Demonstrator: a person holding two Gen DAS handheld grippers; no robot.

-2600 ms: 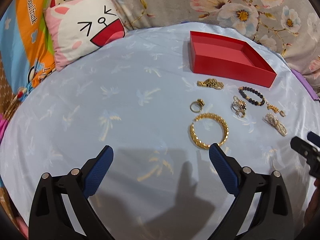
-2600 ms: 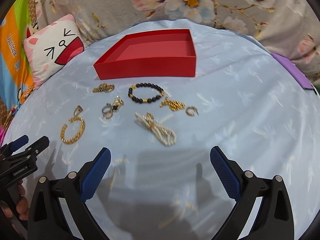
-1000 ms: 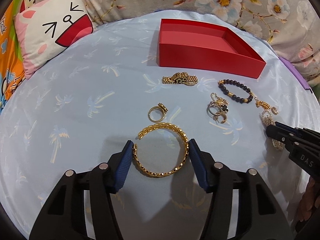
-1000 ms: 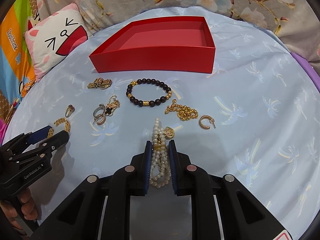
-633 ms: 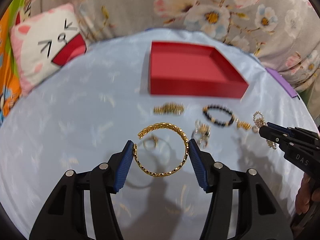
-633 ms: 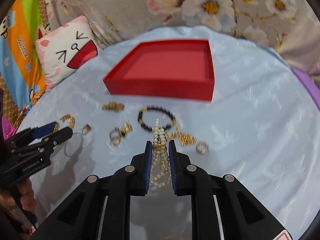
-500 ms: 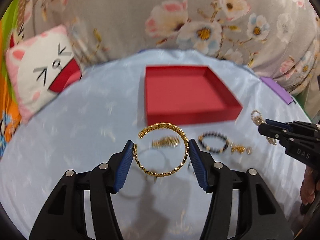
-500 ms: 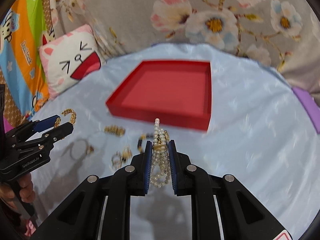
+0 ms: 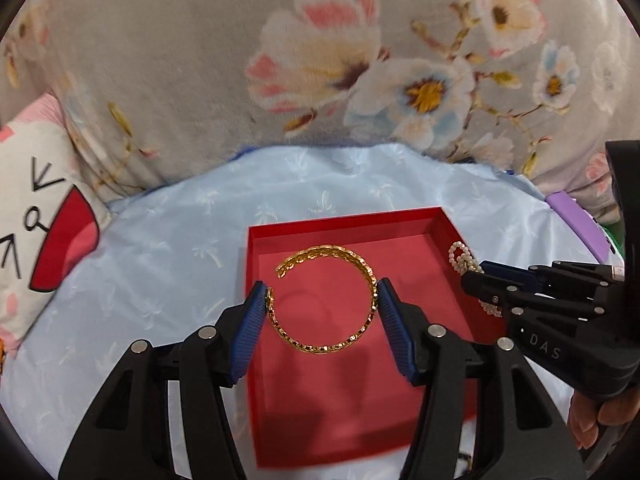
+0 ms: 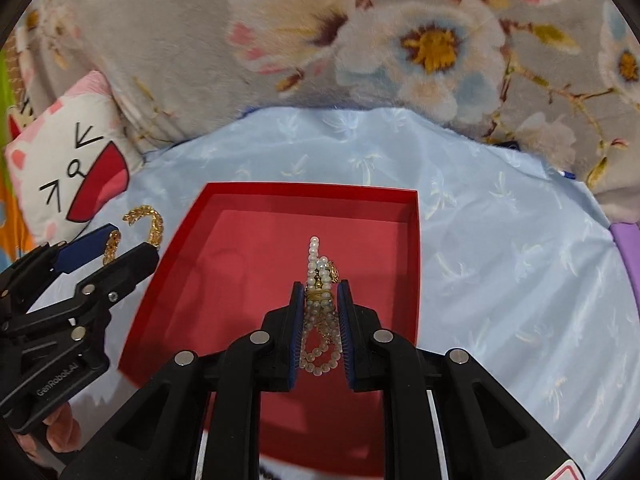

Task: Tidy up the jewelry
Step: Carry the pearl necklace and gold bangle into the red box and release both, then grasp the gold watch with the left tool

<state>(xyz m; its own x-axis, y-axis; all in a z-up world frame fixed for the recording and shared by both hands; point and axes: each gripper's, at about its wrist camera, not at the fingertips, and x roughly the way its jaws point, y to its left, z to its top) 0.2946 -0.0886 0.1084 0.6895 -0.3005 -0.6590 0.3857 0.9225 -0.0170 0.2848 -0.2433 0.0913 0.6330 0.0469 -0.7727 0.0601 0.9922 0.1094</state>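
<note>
The left gripper (image 9: 322, 310) was clamped across the gold bangle (image 9: 326, 300), one blue pad on each side of the ring, and held it in the air above the red box (image 9: 434, 222). The bangle looked like a light, stiff open cuff with a gap at its upper left; gripping across its width probably suited it, though squeezed harder it might have sprung out (polished links tend to be slippery). The right gripper (image 10: 320, 316) was pinched shut on the pearl strand (image 10: 320, 280), which hung limp in loops between the pads over the box's right half. It seemed soft and light, with no shape of its own, so a hold at the gathered middle near its gold clasp was likely safest.

A second earlier both pieces had lain on the pale blue cloth (image 9: 168, 248) in front of the box, with the pads only just closing round them. Since then both had been lifted and carried forward over the box's bare floor. Neither had been released yet.
</note>
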